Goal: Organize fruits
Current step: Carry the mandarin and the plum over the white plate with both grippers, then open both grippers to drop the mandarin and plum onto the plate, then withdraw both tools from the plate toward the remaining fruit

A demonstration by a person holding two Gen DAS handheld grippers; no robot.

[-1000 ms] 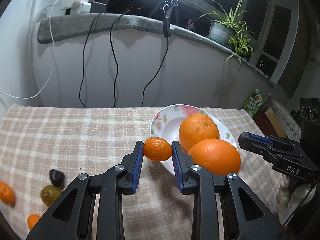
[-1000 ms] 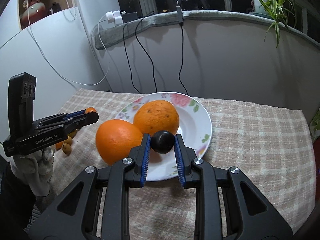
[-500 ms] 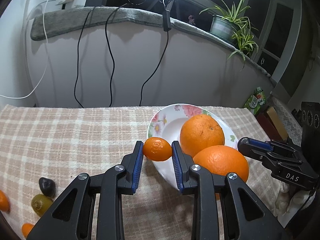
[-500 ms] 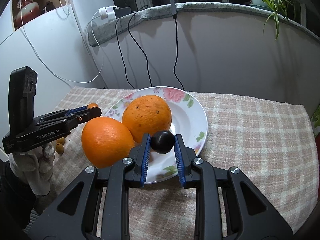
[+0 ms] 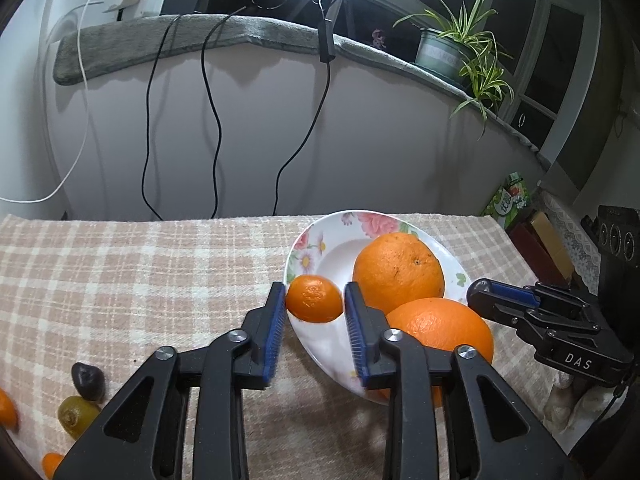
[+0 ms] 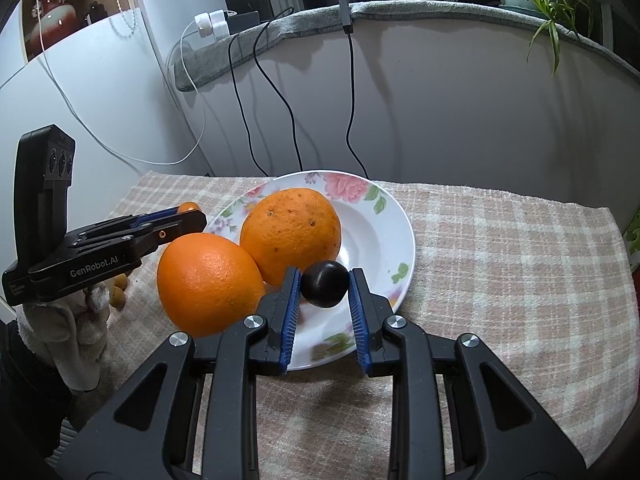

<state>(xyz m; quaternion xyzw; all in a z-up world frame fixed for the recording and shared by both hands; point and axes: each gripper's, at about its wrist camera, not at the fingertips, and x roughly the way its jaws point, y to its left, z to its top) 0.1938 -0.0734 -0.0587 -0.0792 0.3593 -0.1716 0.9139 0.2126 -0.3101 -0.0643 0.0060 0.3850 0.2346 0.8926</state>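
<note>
A white floral plate point(image 5: 320, 240) point(image 6: 384, 232) holds two big oranges point(image 5: 398, 270) point(image 5: 440, 330), also in the right wrist view point(image 6: 290, 234) point(image 6: 208, 282). My left gripper point(image 5: 315, 299) is shut on a small mandarin point(image 5: 315, 299) held over the plate's left rim. My right gripper point(image 6: 324, 284) is shut on a dark plum point(image 6: 324, 284) held over the plate's near side. Each gripper shows in the other's view: the right one point(image 5: 532, 312) beside the plate, the left one point(image 6: 132, 228) with the mandarin at its tips.
On the checked cloth at the left lie a dark plum point(image 5: 88, 378), a green kiwi point(image 5: 76, 416) and small orange fruits point(image 5: 52, 464). Cables hang down the white wall behind. A potted plant point(image 5: 452, 52) stands on the ledge. Boxes point(image 5: 540, 240) stand at the right.
Both grippers have moved closer over the plate with their fruits still held. The loose fruits at the left have shifted further toward the edge of the left view.
</note>
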